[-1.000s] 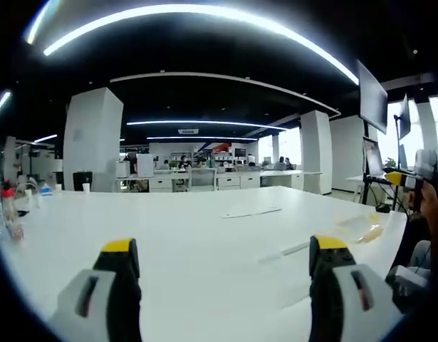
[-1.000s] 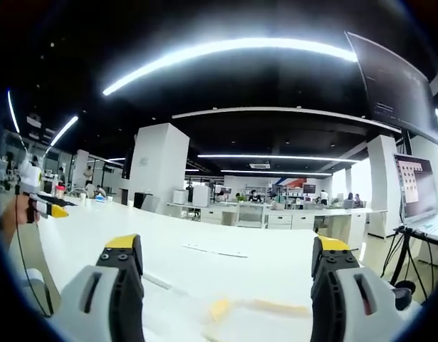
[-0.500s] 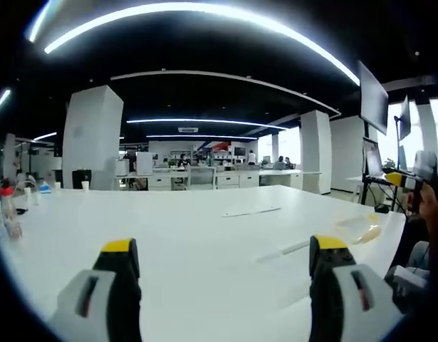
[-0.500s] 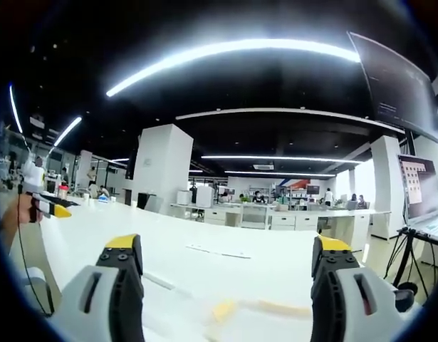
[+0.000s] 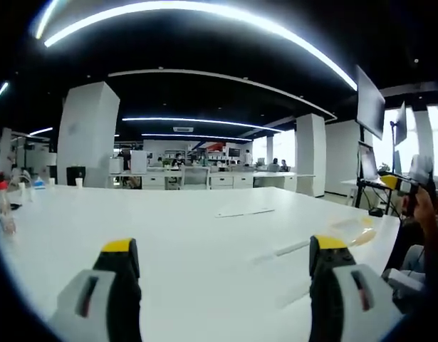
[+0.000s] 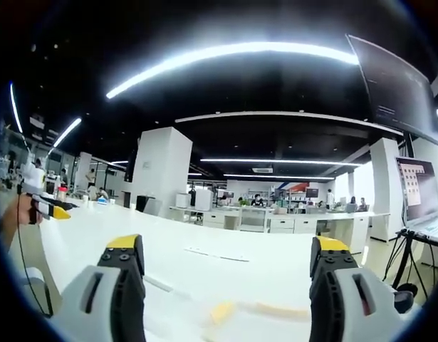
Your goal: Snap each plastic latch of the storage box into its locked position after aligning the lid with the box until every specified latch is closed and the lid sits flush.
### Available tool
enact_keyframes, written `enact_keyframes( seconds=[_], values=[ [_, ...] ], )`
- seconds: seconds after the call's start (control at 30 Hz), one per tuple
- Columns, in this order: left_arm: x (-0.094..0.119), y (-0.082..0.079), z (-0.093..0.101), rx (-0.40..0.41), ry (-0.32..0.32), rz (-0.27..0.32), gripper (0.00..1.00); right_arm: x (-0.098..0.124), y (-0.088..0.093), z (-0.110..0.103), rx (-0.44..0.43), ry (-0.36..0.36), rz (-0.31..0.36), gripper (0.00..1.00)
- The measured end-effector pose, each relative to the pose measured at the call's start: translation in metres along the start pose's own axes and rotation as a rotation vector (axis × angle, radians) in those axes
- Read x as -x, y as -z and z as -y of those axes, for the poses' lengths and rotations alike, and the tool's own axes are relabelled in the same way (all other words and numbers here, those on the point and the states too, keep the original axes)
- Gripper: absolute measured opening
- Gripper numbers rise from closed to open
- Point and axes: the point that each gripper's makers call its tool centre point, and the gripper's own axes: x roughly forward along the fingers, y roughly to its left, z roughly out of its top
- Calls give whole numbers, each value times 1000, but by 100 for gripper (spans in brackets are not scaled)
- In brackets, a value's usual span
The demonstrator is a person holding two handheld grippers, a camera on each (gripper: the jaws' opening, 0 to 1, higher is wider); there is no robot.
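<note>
Left gripper (image 5: 224, 258) held level over the white worktop (image 5: 176, 235), jaws wide apart, released, nothing between them. In the left gripper view, left to right: red-capped bottle (image 5: 1, 205) at the far left edge; flat pale sheet (image 5: 244, 211) near mid-worktop; clear storage box lid with yellowish latch (image 5: 354, 230) lying flat near the right-hand edge, untouched, well apart from the jaws; right gripper (image 5: 402, 184) raised beyond that edge beside a monitor on a stand (image 5: 369, 103). Right gripper likewise released, jaws spread, empty. In the right gripper view, left to right: left gripper (image 6: 49, 209) at the far left; flat pale sheet (image 6: 219, 254) mid-worktop; clear lid with yellow latch (image 6: 254, 309) low between the jaws, blurred, not gripped.
</note>
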Motion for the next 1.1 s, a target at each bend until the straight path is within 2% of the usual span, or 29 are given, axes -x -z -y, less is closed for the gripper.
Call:
enact_keyframes(
  seconds=[0.27, 0.57, 0.77, 1.1],
  values=[
    [0, -1, -1, -24, -9, -1, 100, -1, -2, -5, 4, -9, 9, 98],
    [-3, 1, 7, -25, 17, -10, 100, -2, 0, -6, 7, -20, 8, 98],
    [-4, -3, 11, -22, 20, 6, 100, -2, -3, -4, 14, -16, 18, 98],
    [-8, -6, 23, -63, 69, 0, 100, -4, -1, -12, 22, -37, 20, 98]
  ],
)
